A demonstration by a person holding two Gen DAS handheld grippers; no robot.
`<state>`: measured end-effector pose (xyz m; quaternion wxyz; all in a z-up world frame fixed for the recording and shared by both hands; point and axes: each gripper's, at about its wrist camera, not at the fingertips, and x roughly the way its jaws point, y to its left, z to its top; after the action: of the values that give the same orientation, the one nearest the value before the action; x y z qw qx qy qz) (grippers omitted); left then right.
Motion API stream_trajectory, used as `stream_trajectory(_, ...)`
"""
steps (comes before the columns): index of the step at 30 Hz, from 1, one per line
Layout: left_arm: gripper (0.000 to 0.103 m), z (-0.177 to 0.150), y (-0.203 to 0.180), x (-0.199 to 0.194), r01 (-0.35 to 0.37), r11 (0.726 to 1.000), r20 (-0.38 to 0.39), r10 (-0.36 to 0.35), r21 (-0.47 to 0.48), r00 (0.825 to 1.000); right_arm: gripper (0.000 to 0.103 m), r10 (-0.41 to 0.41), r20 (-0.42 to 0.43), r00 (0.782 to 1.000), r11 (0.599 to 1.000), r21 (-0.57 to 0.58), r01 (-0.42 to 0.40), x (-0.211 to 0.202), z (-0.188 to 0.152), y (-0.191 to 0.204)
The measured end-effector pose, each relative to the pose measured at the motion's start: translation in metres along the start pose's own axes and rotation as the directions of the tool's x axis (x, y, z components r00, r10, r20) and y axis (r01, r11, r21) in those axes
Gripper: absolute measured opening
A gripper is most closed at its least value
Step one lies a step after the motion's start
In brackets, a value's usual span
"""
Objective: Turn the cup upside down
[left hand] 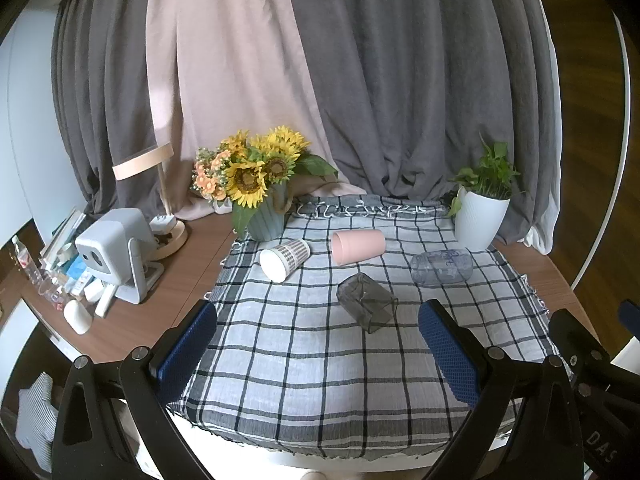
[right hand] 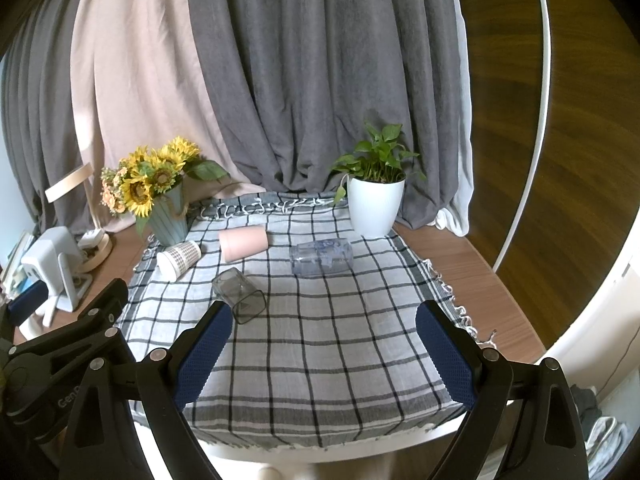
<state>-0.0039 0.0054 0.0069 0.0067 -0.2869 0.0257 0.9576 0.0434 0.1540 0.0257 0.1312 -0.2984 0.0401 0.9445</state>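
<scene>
Several cups lie on their sides on the checked cloth (left hand: 320,360). A dark smoky square cup (left hand: 366,303) lies nearest; it also shows in the right wrist view (right hand: 239,295). Behind it lie a pink cup (left hand: 358,246) (right hand: 243,243), a patterned paper cup (left hand: 284,259) (right hand: 178,258) with its white mouth facing front-left, and a clear glass (left hand: 441,266) (right hand: 321,257) with blue print. My left gripper (left hand: 318,322) is open and empty, in front of the smoky cup. My right gripper (right hand: 324,322) is open and empty, with its left pad beside the smoky cup.
A vase of sunflowers (left hand: 264,216) (right hand: 168,220) stands at the cloth's back left, a white potted plant (left hand: 480,216) (right hand: 374,206) at the back right. A lamp (left hand: 160,200), a white device (left hand: 116,252) and small clutter fill the wooden table's left side. Curtains hang behind.
</scene>
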Motion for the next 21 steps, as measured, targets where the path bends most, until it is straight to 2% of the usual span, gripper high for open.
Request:
stream_trajectory(8,0.103,0.007,-0.007,0.018,0.015,0.999,-0.021,-0.014,0.030,1.000,0.093,-0.011,-0.017,1.000,1.000,0.011,0.011,0.011,0.001,0.002)
stream_trajectory(12,0.103,0.014,-0.013,0.040,0.057,0.996,-0.055,-0.054,0.072,0.997,0.094,-0.030,-0.049,0.998,0.999,0.044,0.032,0.027,0.002,0.001)
stream_trajectory(17,0.103,0.027,-0.034,0.093,0.149,0.977,-0.143,-0.127,0.154,0.982,0.095,-0.092,-0.120,0.988,0.984,0.139,0.108,0.061,0.003,-0.006)
stream_trajectory(21,0.103,0.038,-0.059,0.143,0.260,0.937,-0.219,-0.210,0.233,0.953,0.095,-0.147,-0.203,0.968,0.949,0.247,0.196,0.095,0.002,-0.016)
